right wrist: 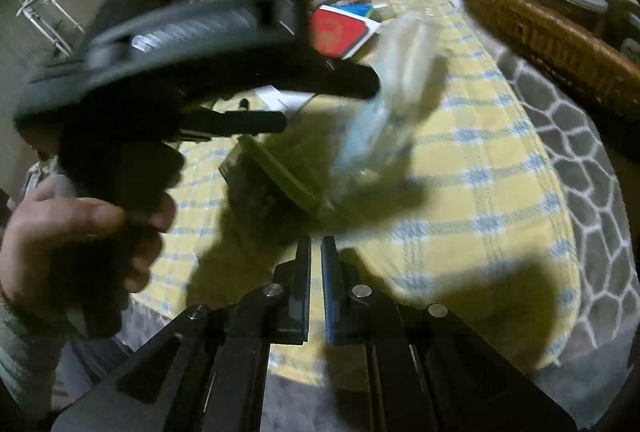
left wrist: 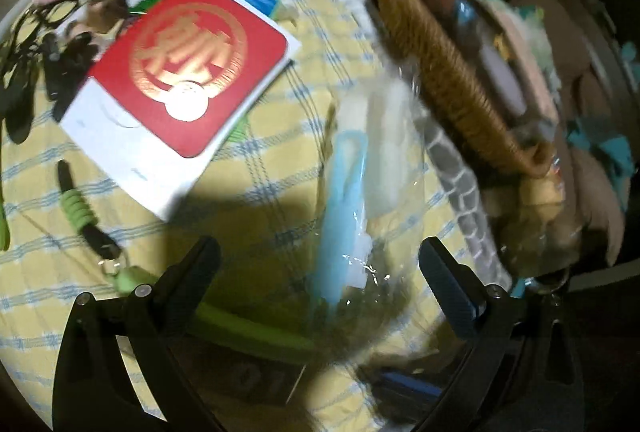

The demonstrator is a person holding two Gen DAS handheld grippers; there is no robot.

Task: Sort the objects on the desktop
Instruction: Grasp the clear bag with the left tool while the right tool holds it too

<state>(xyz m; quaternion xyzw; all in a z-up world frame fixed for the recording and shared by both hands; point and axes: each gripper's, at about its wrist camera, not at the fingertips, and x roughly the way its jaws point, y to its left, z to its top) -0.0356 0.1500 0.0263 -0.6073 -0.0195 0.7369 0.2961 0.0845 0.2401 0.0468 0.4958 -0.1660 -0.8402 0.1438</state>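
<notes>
The clear bag (left wrist: pixel 360 168) with a blue tool lies lengthwise on the checked cloth (left wrist: pixel 248 160), pointing away, just beside the basket (left wrist: pixel 444 72) — red card (left wrist: pixel 192 72) to its left. Left gripper (left wrist: pixel 320 264) gapes around its near end; right gripper (right wrist: pixel 316 260) is clenched, empty.

Red card (left wrist: pixel 188 72): large gold Chinese character inside a gold ring, too blurred to read with certainty, possibly 财. The same card (right wrist: pixel 340 32) appears smaller. No other legible text.
</notes>
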